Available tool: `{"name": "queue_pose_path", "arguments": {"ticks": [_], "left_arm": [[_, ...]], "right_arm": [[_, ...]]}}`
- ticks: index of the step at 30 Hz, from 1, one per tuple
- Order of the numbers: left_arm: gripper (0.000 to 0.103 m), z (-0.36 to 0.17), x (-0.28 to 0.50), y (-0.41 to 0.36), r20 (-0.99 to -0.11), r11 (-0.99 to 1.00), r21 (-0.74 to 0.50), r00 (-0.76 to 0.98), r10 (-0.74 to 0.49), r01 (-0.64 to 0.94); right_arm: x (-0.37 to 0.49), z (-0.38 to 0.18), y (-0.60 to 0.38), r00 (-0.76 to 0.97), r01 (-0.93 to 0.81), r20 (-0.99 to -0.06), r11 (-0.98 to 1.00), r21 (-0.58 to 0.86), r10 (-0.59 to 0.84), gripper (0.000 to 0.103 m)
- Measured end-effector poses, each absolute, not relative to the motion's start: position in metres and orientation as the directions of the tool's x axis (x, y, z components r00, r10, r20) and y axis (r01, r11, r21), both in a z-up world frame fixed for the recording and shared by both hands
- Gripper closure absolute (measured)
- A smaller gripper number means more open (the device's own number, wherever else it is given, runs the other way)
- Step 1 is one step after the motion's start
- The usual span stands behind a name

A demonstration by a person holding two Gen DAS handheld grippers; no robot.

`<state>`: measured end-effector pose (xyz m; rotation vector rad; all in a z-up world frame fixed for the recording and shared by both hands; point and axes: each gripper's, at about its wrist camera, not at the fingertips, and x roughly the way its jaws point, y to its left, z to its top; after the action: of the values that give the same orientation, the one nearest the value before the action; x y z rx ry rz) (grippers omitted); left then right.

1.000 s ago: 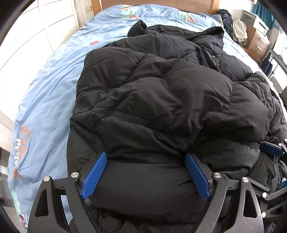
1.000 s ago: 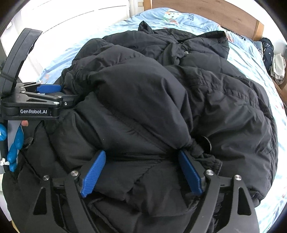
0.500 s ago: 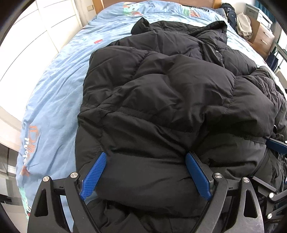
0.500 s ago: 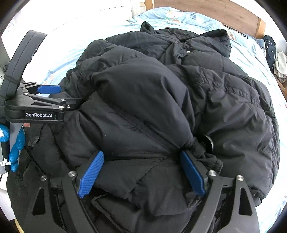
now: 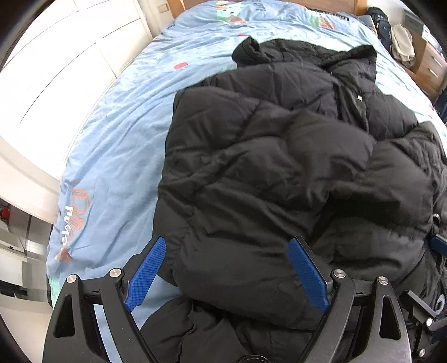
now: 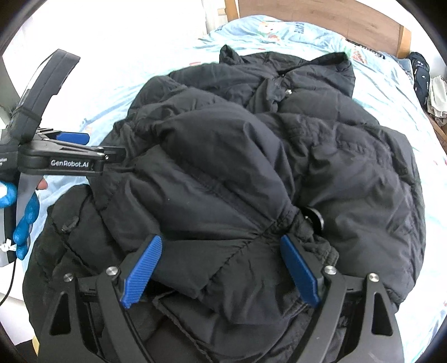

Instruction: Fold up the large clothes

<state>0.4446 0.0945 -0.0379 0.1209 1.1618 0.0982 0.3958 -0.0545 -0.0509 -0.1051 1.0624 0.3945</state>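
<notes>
Low in the left-wrist frame, the left tool (image 5: 226,275): black frame, two blue ribbed pads spread wide, a thick fold of the black puffer coat (image 5: 279,173) bulging between them. Whether the pads press the fabric or merely flank it cannot be told. The left pad shows blue sheet behind it; the right pad lies against the quilting.

Low in the right-wrist frame, the right tool (image 6: 220,269): same build, pads likewise spread wide, a gathered bulge of the coat near an elastic cuff (image 6: 313,231) between them. Contact with the fabric also cannot be told.

At left in the right-wrist frame, the left tool seen side-on, marked "GenRobot.AI", its tip at the coat's edge. Below it, a hand in a blue glove (image 6: 23,220) on the handle.

Coat: large, quilted, black, heaped in folds across the middle of the bed (image 5: 117,156), collar and hood toward the upper part of both frames, a small snap (image 5: 359,97) visible near the front opening.

Bed: light blue printed sheet, orange lettering at the lower left of the left-wrist frame. Wooden headboard (image 6: 321,14) along the top edge.

Upper right of the left-wrist frame: wooden drawer unit (image 5: 430,67) with clothes piled beside it. Upper left: white wardrobe doors (image 5: 56,55).
</notes>
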Motion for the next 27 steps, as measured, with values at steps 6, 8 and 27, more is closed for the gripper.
{"name": "queue_pose_path", "arguments": {"ticks": [6,8,27], "left_arm": [[0.014,-0.022,0.452,0.085,-0.896,0.989,0.146,0.424,0.133,-0.002],[0.014,-0.018,0.452,0.083,-0.891,0.989,0.147,0.436,0.129,0.007],[0.014,0.001,0.515,0.078,-0.845,0.989,0.149,0.521,0.119,0.017]], "right_arm": [[0.396,-0.032,-0.066,0.463,-0.339,-0.843,0.933,0.118,0.275,0.016],[0.398,-0.027,-0.073,0.479,-0.325,-0.836,0.939,0.115,0.268,0.016],[0.459,-0.002,-0.141,0.594,-0.188,-0.776,0.975,0.119,0.209,0.016]]}}
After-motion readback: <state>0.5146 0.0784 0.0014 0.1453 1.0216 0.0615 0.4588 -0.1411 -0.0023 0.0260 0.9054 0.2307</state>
